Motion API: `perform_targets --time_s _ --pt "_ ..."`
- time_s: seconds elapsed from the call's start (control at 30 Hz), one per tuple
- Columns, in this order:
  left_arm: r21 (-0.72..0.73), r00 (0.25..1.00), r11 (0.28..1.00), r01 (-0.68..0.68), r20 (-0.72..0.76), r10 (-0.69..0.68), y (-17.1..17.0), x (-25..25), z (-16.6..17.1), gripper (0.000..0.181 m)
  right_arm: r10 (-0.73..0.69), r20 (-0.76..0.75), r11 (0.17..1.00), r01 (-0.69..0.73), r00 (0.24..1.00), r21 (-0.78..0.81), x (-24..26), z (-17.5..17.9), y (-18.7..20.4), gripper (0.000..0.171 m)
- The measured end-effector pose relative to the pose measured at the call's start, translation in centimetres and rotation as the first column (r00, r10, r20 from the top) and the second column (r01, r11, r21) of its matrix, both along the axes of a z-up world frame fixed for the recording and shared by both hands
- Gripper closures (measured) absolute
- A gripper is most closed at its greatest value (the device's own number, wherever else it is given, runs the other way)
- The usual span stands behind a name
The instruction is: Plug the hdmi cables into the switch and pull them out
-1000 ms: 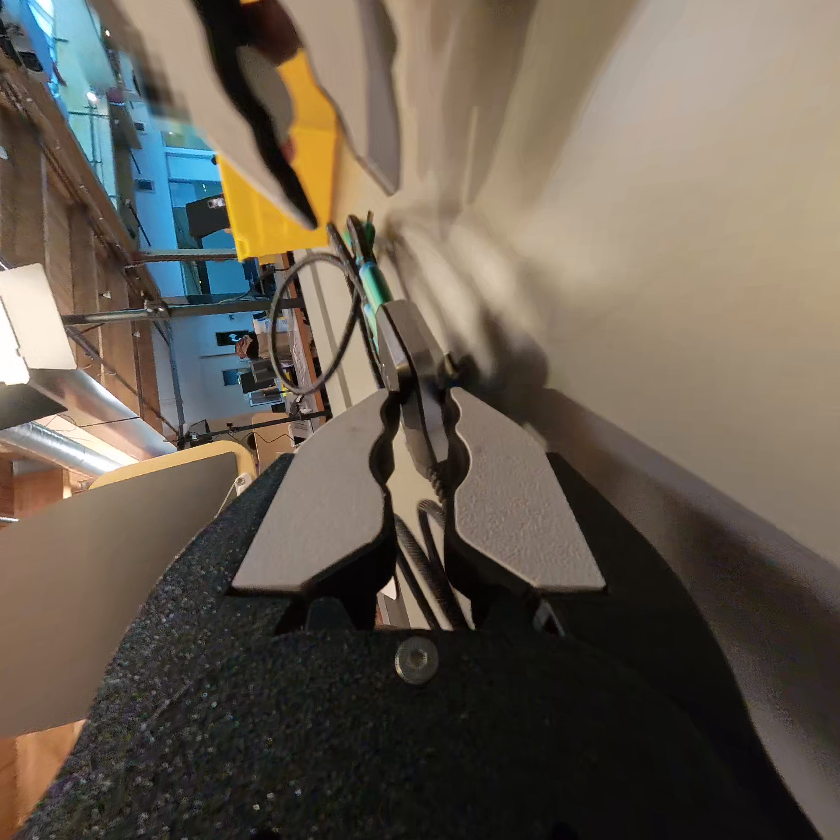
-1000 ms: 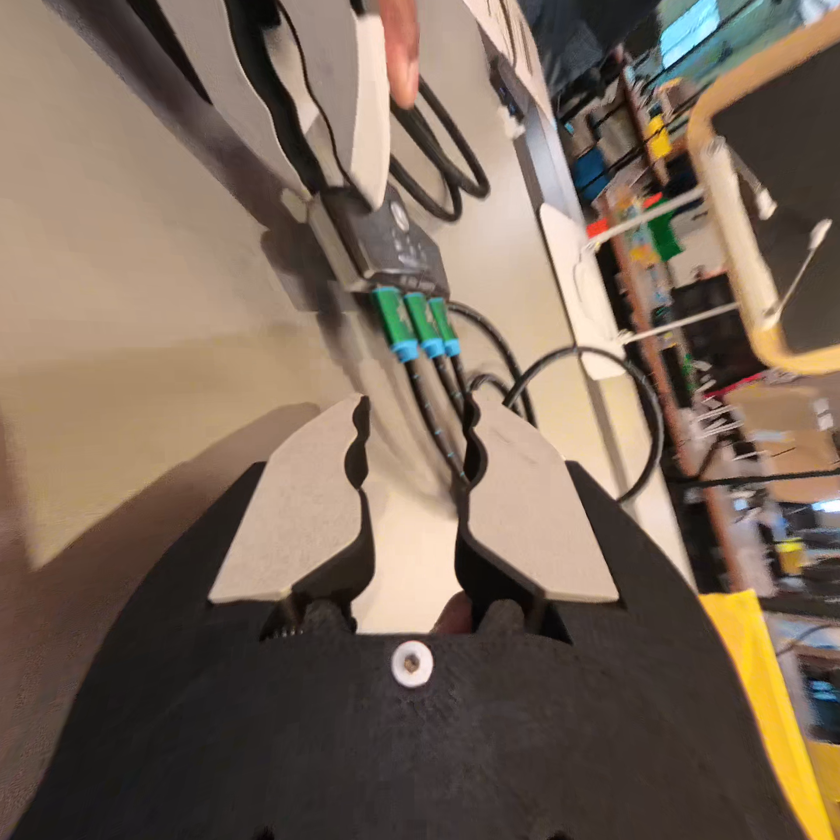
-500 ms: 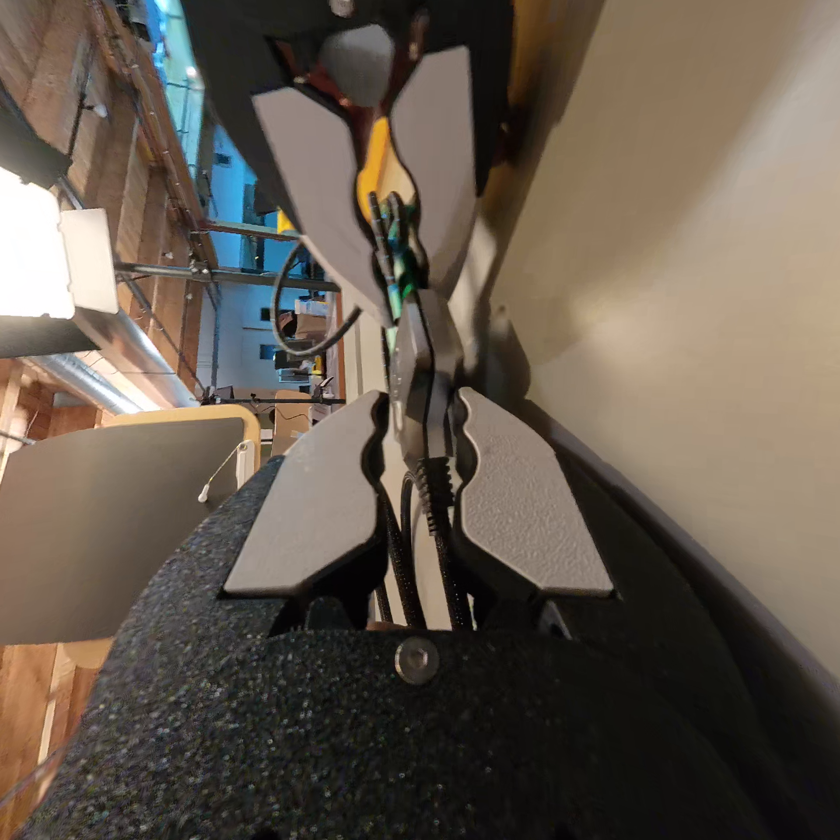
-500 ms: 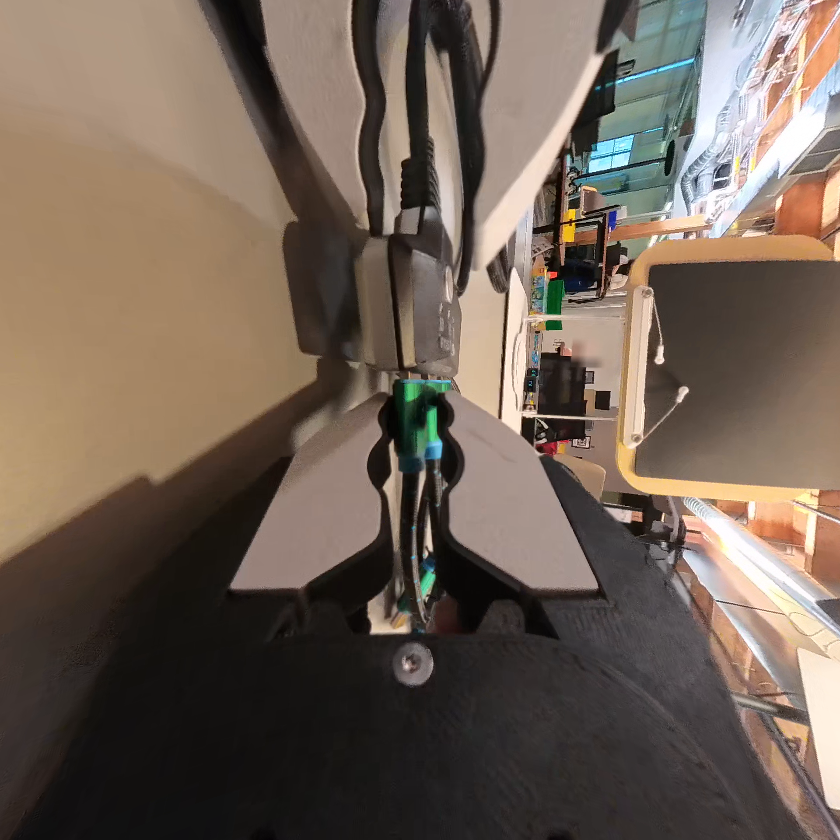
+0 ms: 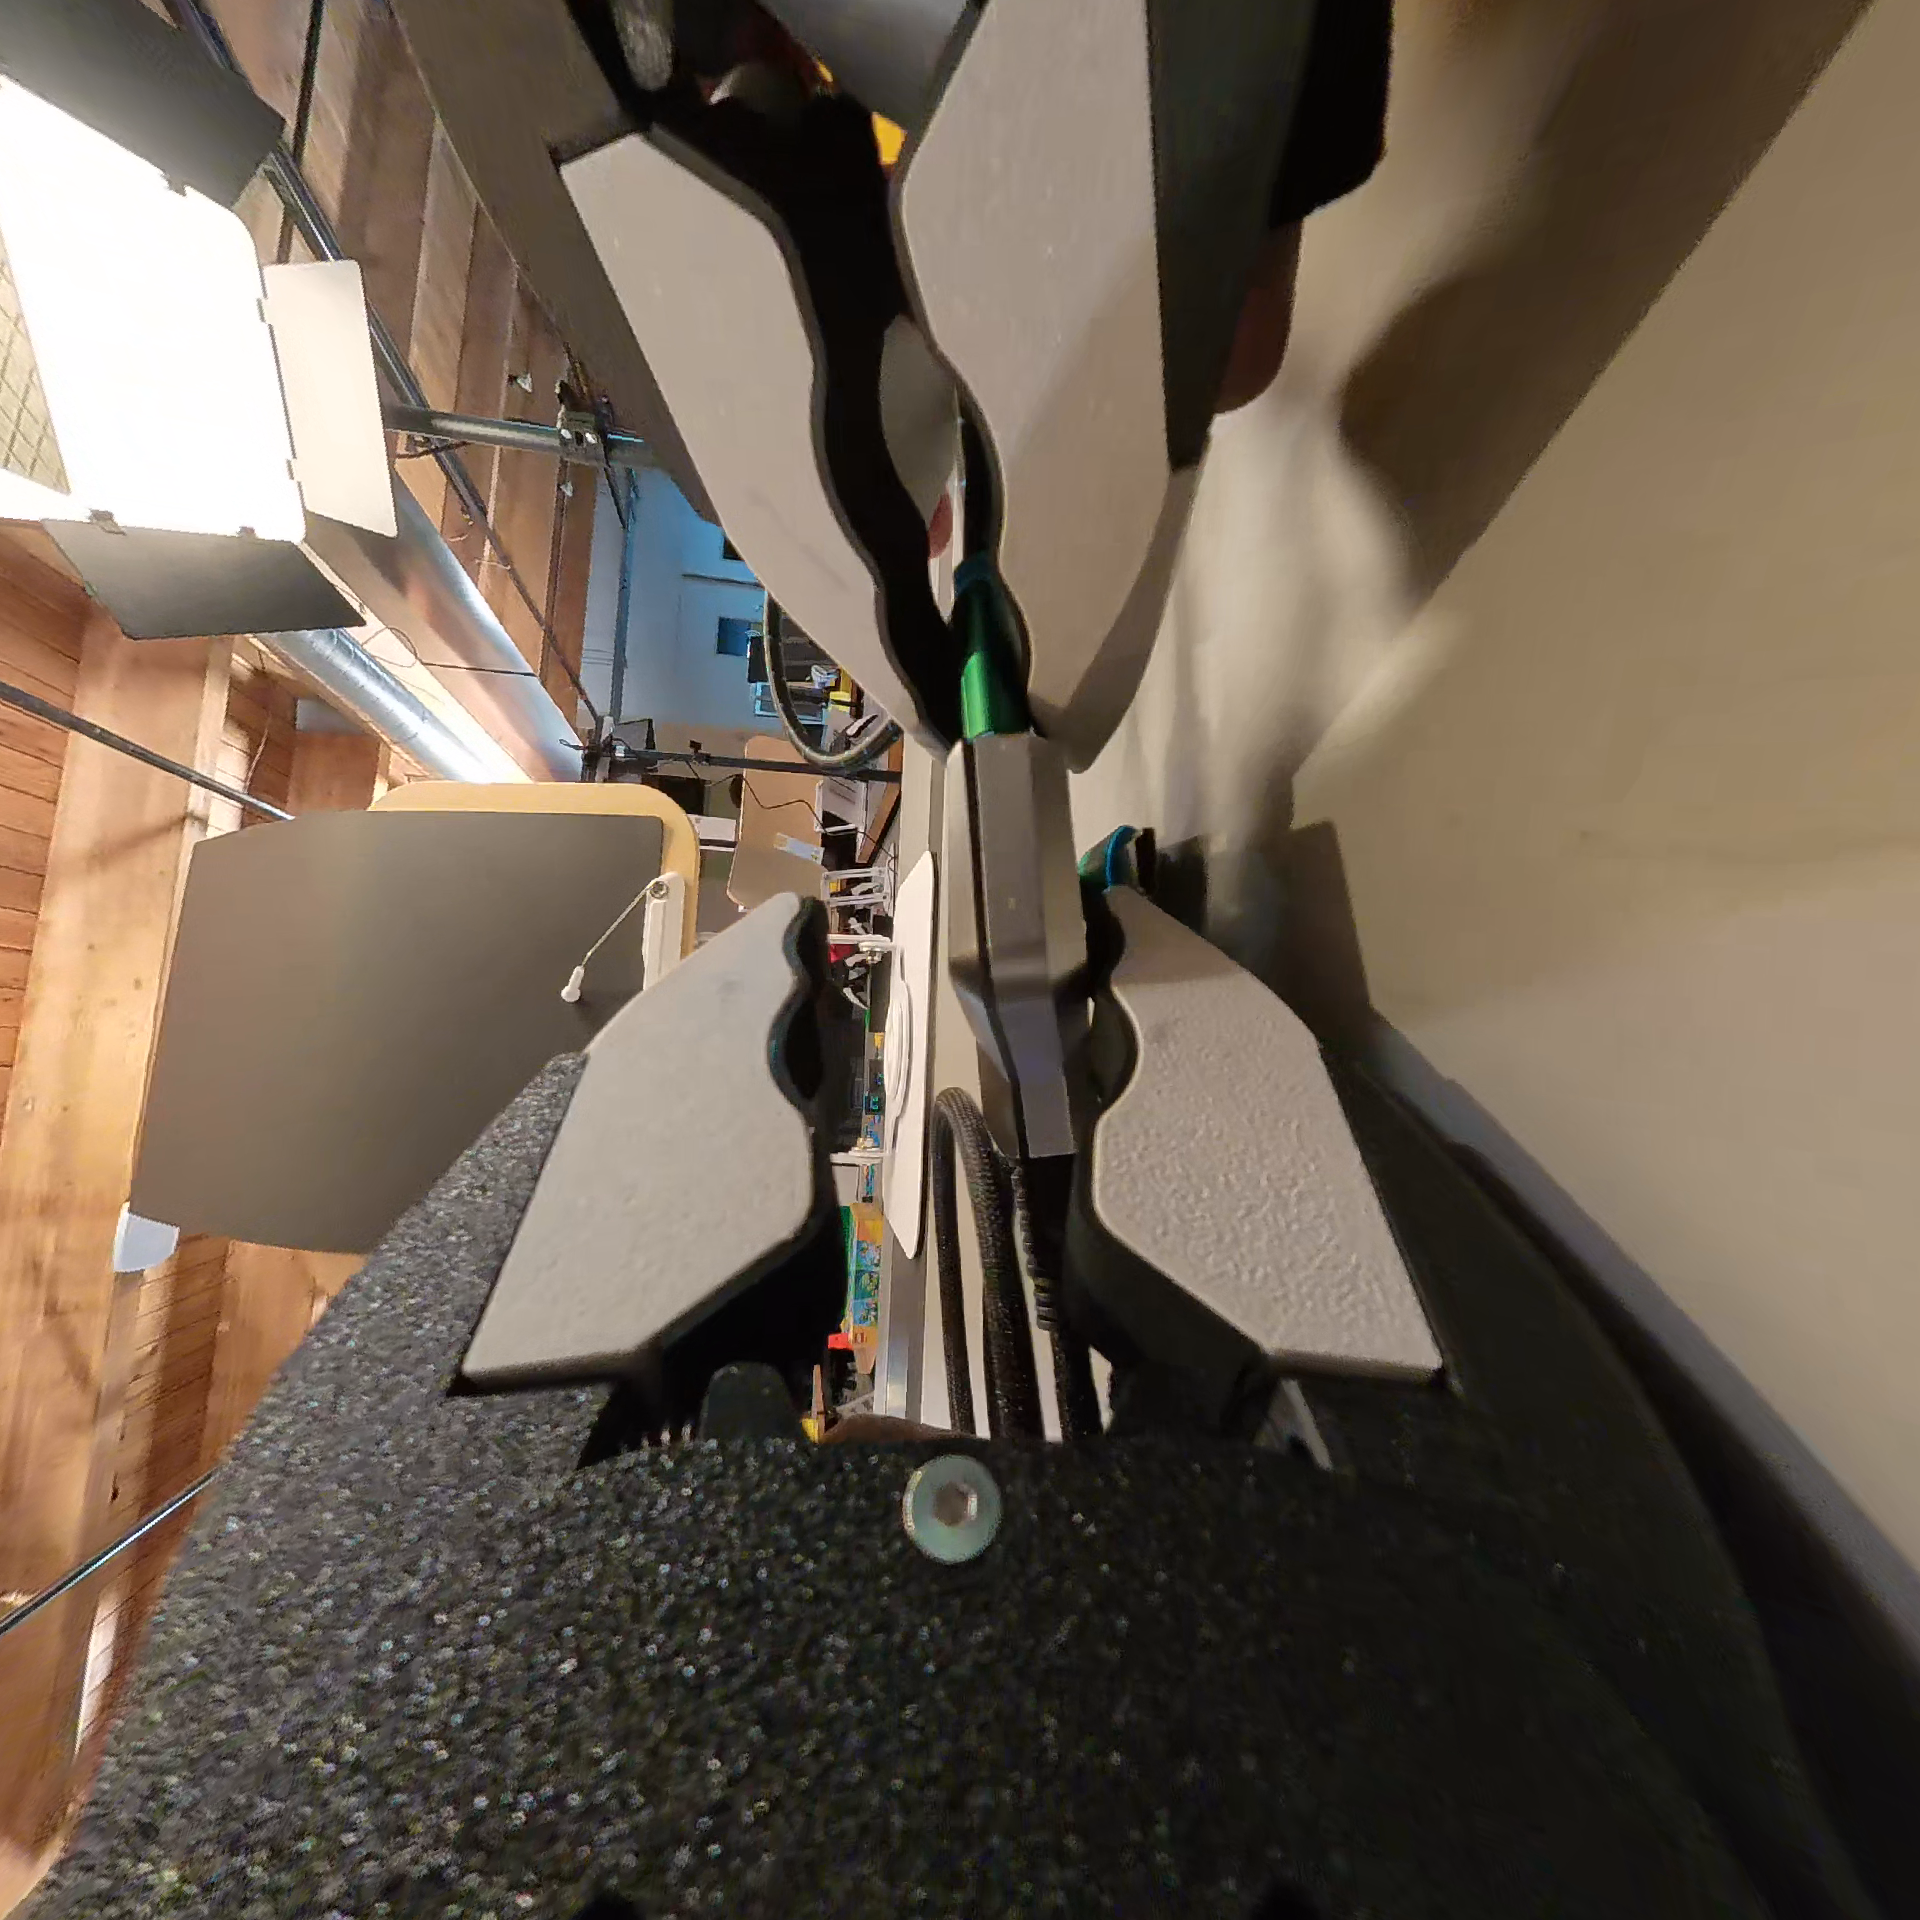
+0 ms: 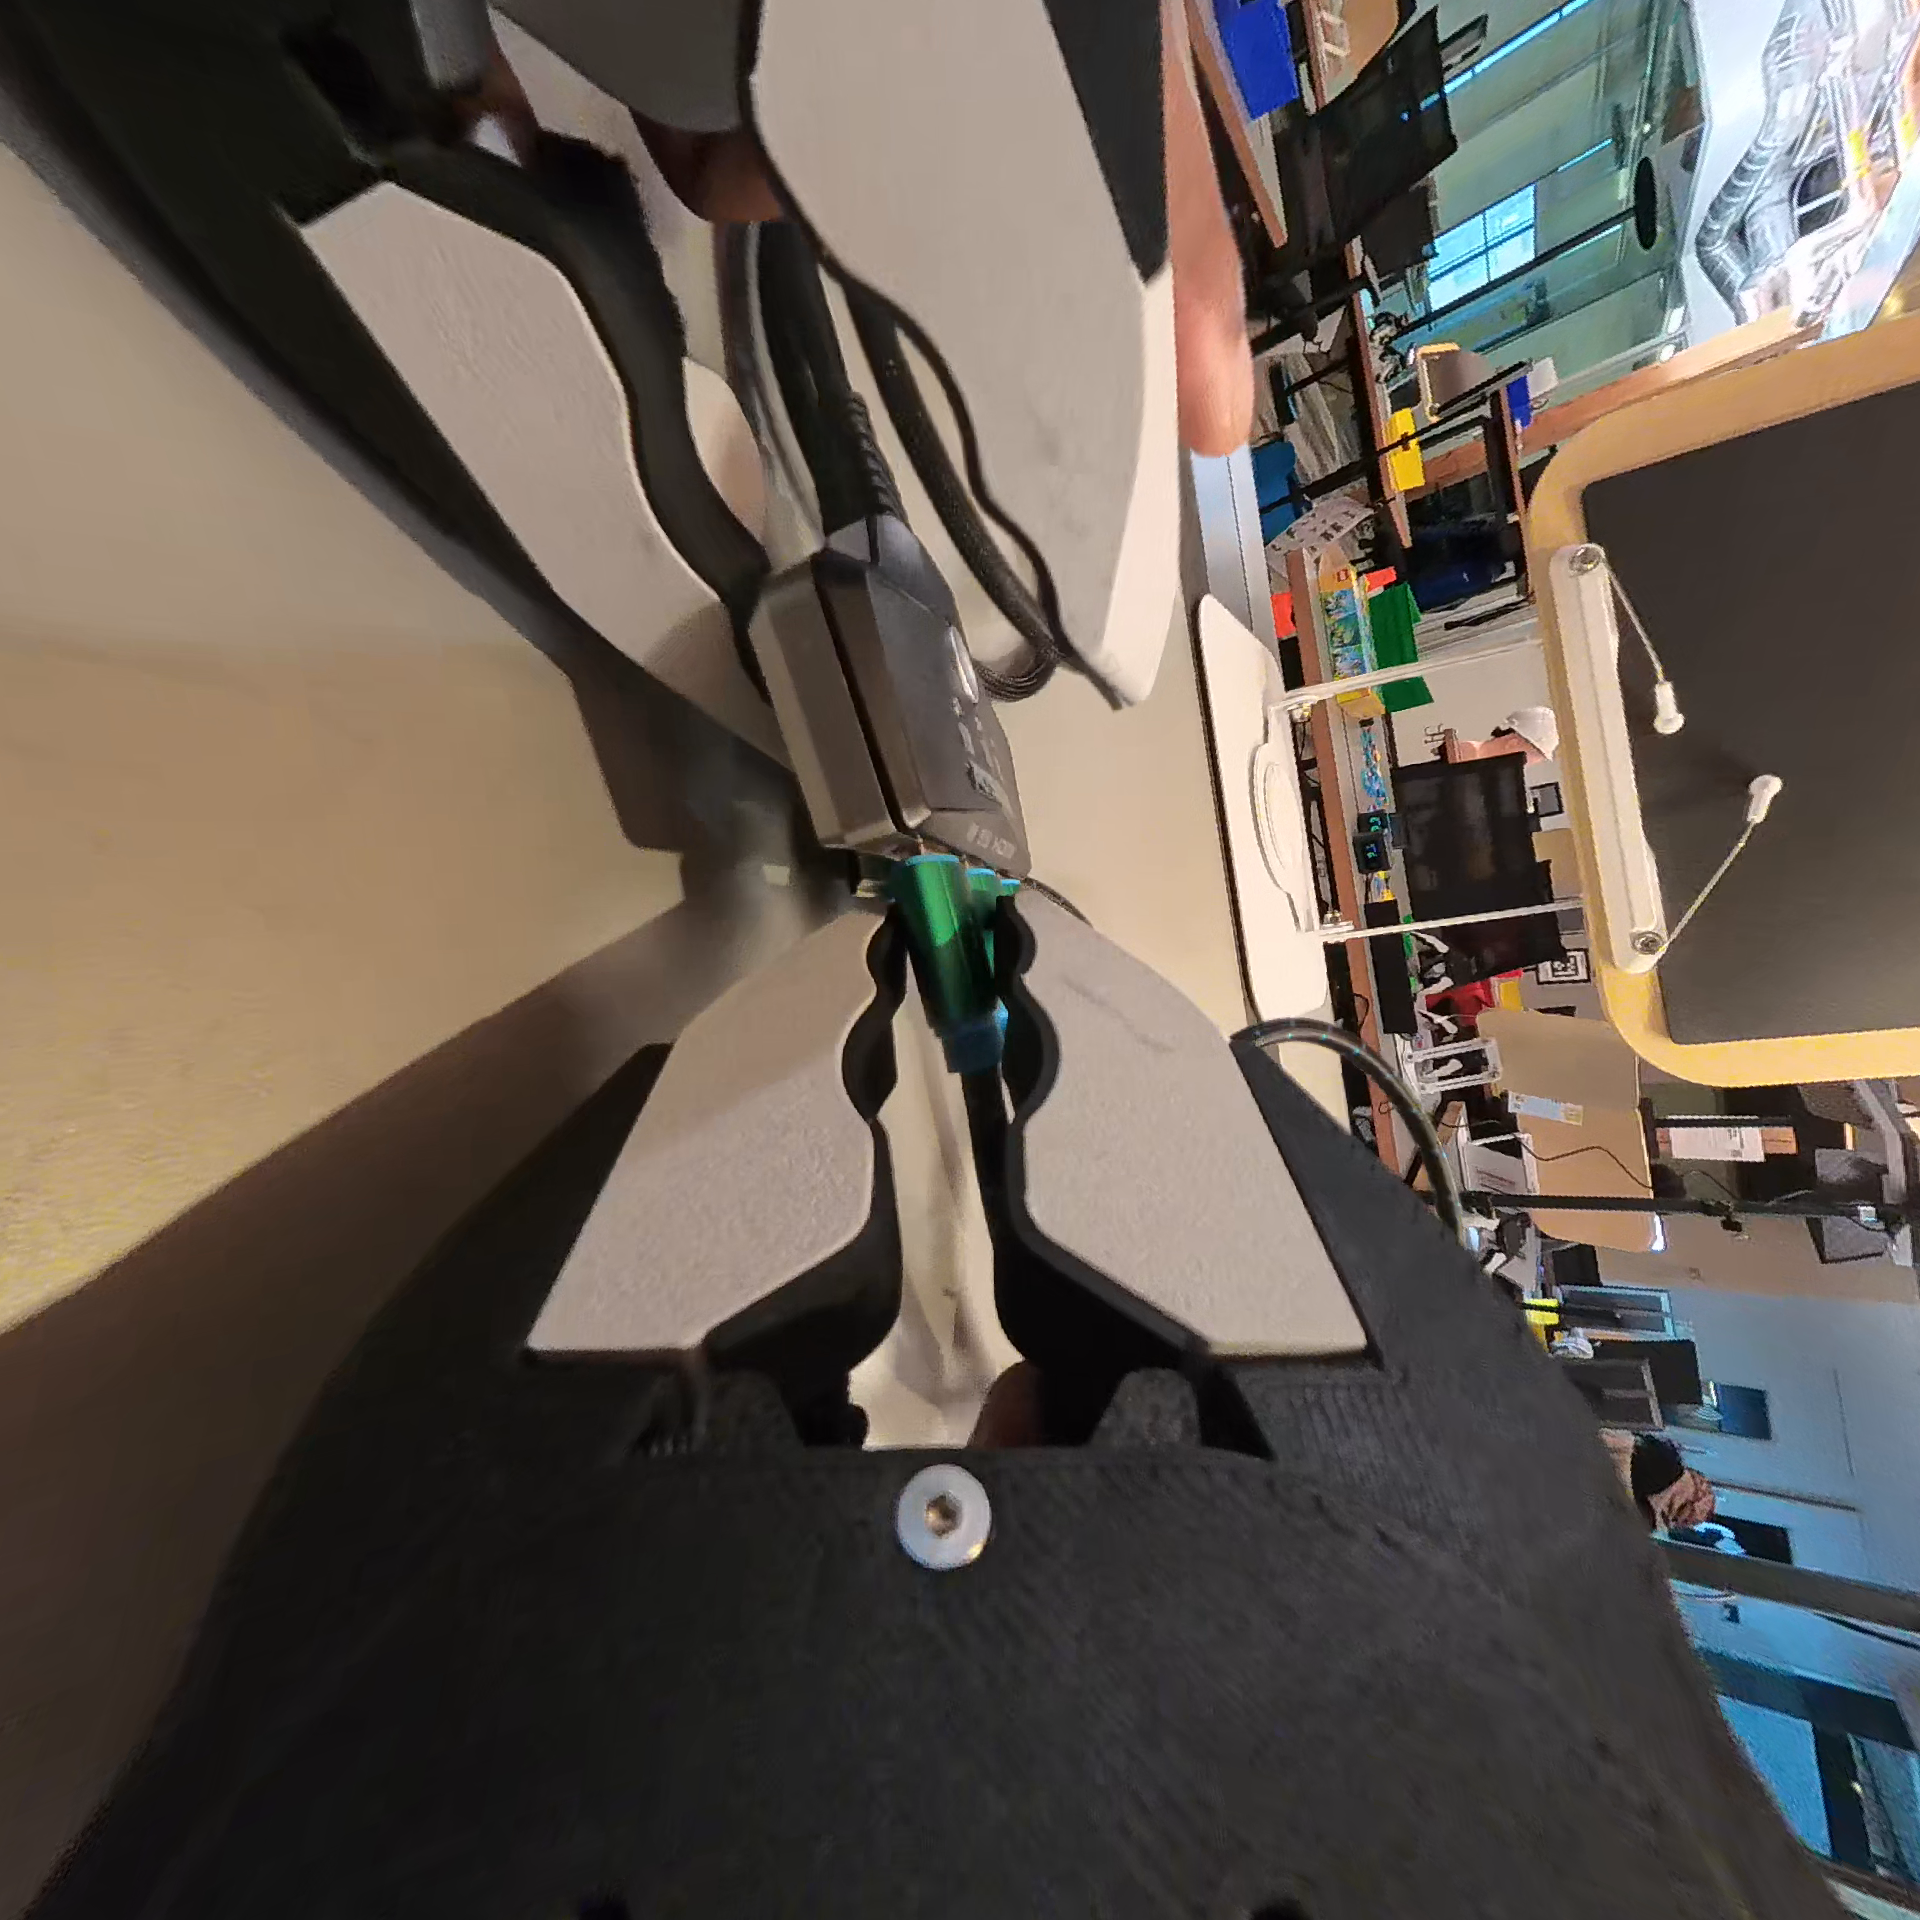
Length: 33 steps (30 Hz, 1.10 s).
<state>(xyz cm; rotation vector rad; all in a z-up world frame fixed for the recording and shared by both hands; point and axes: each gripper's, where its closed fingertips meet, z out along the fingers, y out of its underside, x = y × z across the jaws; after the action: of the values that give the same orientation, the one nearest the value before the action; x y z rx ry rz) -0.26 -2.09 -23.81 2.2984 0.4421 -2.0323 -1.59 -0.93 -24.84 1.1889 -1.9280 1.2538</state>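
The dark grey HDMI switch (image 5: 1013,894) stands edge-on between my left gripper's (image 5: 956,925) jaws. It rests against the right finger, with a clear gap to the left finger, so the gripper is open. My right gripper (image 6: 951,930) is shut on a green HDMI plug (image 6: 940,935) at the switch's (image 6: 904,727) port edge. I cannot tell how deep the plug sits. A second green plug (image 6: 987,888) shows just behind it. In the left wrist view the right gripper (image 5: 997,727) pinches the green plug (image 5: 982,675) at the switch's far end.
The beige table (image 6: 260,831) runs along one side. Black braided cables (image 5: 966,1247) trail from the switch's back. A loose teal-collared cable end (image 5: 1112,852) lies beside the switch. A white pad (image 6: 1257,790) and a black-backed chair (image 6: 1766,727) stand beyond. Less than 4 cm separates the two grippers' tips.
My right gripper moved up to the switch and closed on a green plug. My left gripper, shut on the switch before, has spread its jaws wider.
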Motion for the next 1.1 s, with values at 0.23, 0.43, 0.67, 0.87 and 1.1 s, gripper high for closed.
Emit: perform_targets --time_s 0.23,0.43,0.67,0.87,1.1 --pt "-0.007 1.000 1.000 0.000 -0.006 0.000 0.0 -0.4 -0.1 0.138 -0.007 0.008 1.000 0.007 1.000 -0.005 -0.2 0.1 0.0 0.155" --pt "-0.020 1.000 1.000 -0.003 -0.014 0.003 -0.1 -0.8 -0.2 0.145 -0.003 0.015 1.000 0.003 1.000 -0.019 -0.1 0.3 -0.1 0.155" --pt "0.004 1.000 1.000 -0.006 0.026 0.006 0.0 -0.8 -0.9 0.159 0.023 -0.043 0.997 -0.026 0.999 -0.076 0.5 0.2 0.1 0.156" --pt "0.009 1.000 1.000 0.005 0.023 -0.005 -0.1 -0.5 -1.0 0.158 0.052 -0.185 0.986 -0.080 0.981 -0.148 0.8 0.1 0.2 0.159" --pt "0.015 0.999 1.000 0.023 0.024 -0.024 0.2 -0.5 -1.1 0.158 0.105 -0.183 0.976 -0.137 0.977 -0.171 1.0 0.0 0.6 0.158"
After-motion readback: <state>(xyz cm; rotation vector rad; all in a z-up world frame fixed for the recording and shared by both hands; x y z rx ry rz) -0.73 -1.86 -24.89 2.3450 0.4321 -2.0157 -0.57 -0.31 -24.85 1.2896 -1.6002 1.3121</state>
